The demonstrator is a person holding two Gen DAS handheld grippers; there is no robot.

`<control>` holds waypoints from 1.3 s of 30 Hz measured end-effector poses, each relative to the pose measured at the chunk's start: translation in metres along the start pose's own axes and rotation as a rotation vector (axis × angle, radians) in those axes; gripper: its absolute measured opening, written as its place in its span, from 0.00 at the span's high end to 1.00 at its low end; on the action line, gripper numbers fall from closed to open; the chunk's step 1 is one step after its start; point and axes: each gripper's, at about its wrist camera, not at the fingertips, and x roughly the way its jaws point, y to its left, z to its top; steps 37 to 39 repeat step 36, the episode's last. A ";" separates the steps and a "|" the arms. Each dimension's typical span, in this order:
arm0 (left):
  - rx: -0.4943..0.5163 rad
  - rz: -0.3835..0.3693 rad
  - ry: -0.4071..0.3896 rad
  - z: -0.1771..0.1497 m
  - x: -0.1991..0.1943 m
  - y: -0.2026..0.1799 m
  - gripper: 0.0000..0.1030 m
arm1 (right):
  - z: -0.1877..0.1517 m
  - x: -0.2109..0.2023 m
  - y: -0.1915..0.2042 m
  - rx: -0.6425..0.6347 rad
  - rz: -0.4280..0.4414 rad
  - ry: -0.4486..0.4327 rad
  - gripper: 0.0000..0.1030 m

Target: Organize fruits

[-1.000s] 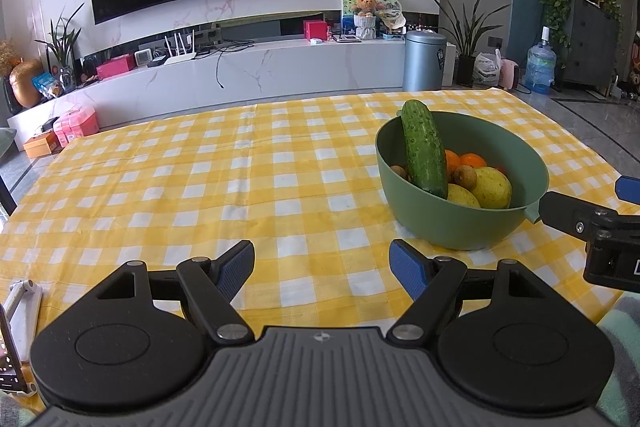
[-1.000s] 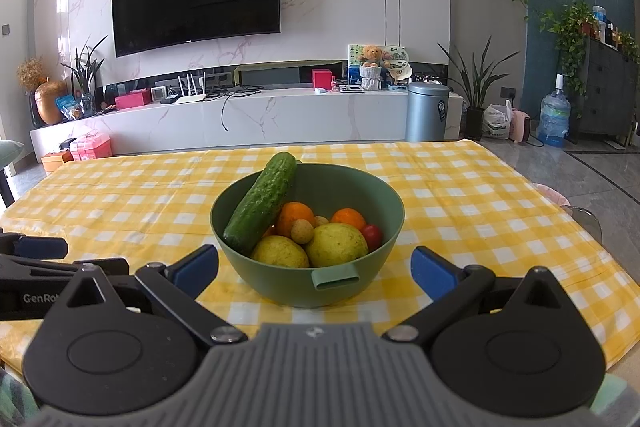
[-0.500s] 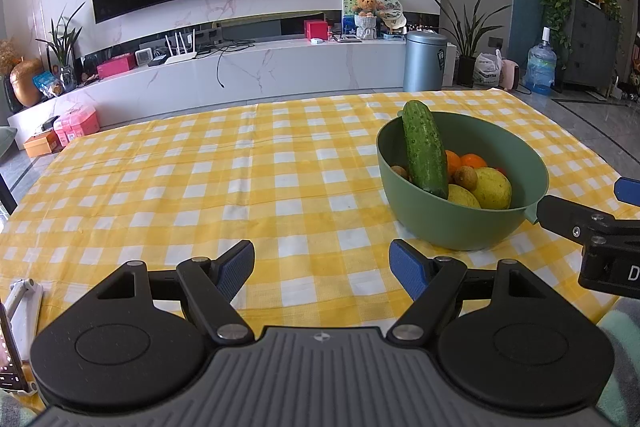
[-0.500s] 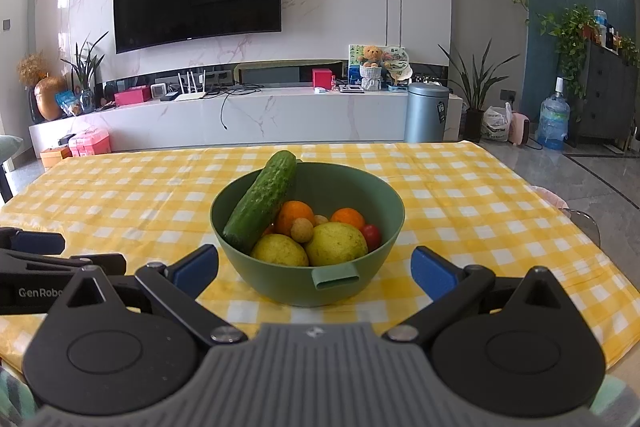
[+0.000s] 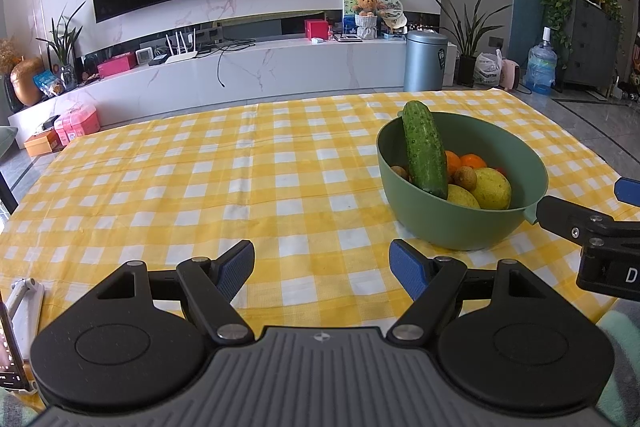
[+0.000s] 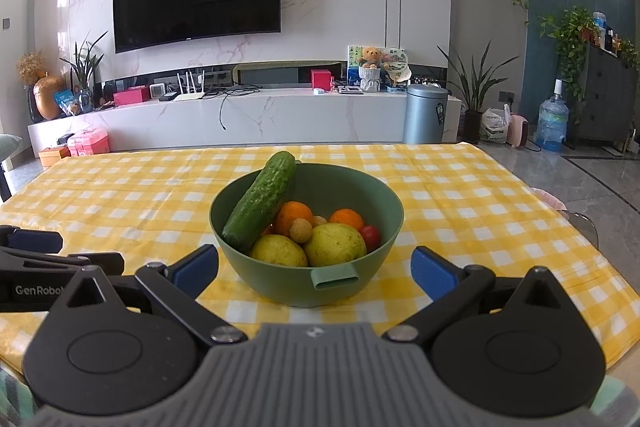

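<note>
The right gripper (image 6: 315, 267) hovers low at the near edge of the table with its blue-padded jaws wide apart and nothing between them, and it looks straight at the round green plastic bowl (image 6: 280, 283), which stands just in front on the yellow-and-white checked tablecloth (image 6: 460, 195). The left gripper (image 5: 322, 265) is also spread apart and empty, with the bowl ahead on its right side. In the bowl, the long bumpy green cucumber (image 6: 260, 205) leans on the rim and sticks out above it; under it lie two yellow-green lemons (image 6: 336, 245), two oranges (image 6: 294, 217), a small brown round fruit (image 6: 301, 230) and a red cherry tomato (image 6: 370, 234). The cucumber seems firm and rather light, so I judge the best hold is across its middle (the free upper part is easy to reach); the tomato is soft and would need a gentle squeeze. Compared with one second ago almost nothing differs: both grippers remain open and the fruits lie as before.
</note>
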 end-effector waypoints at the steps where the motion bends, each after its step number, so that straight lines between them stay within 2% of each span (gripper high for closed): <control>1: 0.000 0.000 0.000 0.000 0.000 0.000 0.13 | 0.000 0.000 0.000 0.000 0.000 -0.001 0.04; 28: -0.007 0.014 -0.001 0.006 -0.009 0.006 0.13 | -0.002 0.000 0.001 -0.019 0.015 0.007 0.04; 33: 0.003 0.016 -0.043 0.009 -0.023 0.008 0.13 | -0.002 0.005 0.003 -0.027 0.022 0.027 0.04; 39: 0.020 0.031 -0.055 0.012 -0.028 0.006 0.13 | -0.003 0.001 0.003 -0.029 0.023 0.017 0.04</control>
